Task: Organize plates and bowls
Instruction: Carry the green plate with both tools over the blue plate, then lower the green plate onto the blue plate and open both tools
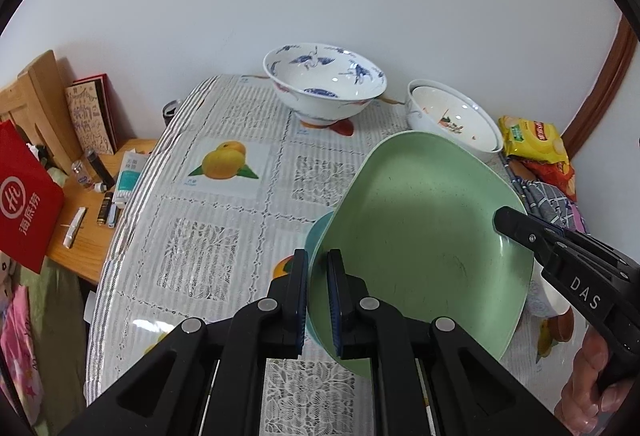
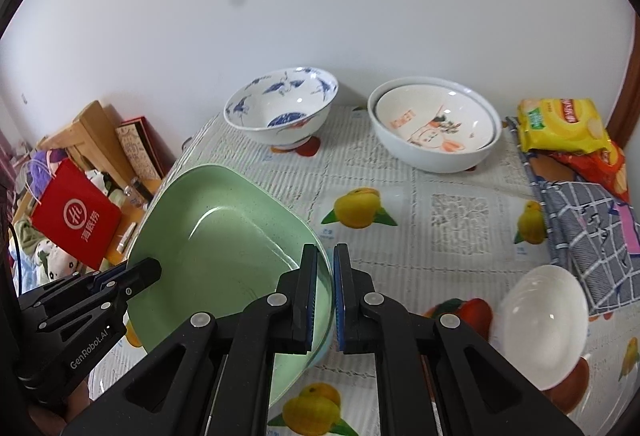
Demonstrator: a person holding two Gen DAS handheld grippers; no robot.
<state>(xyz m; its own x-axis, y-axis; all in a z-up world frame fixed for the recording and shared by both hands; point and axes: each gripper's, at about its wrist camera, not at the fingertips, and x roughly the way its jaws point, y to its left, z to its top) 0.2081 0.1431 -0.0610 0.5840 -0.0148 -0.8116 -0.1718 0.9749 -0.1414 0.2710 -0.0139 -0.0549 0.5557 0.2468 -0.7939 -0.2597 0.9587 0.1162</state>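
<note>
White wall backs a fruit-print tablecloth bearing four bowls: one blue-patterned bowl at 11 o'clock, two nested bowls at 1, one white bowl at 4. Left gripper and right gripper, both nearly closed, pinch opposite rims of one green plate over a blue plate.

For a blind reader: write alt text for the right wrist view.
Two tools grip opposite rims of a green plate over a blue plate on the table: the right tool in front, the left tool at left. Beyond stand a crane bowl, nested bowls and, nearer right, a white bowl.
</note>
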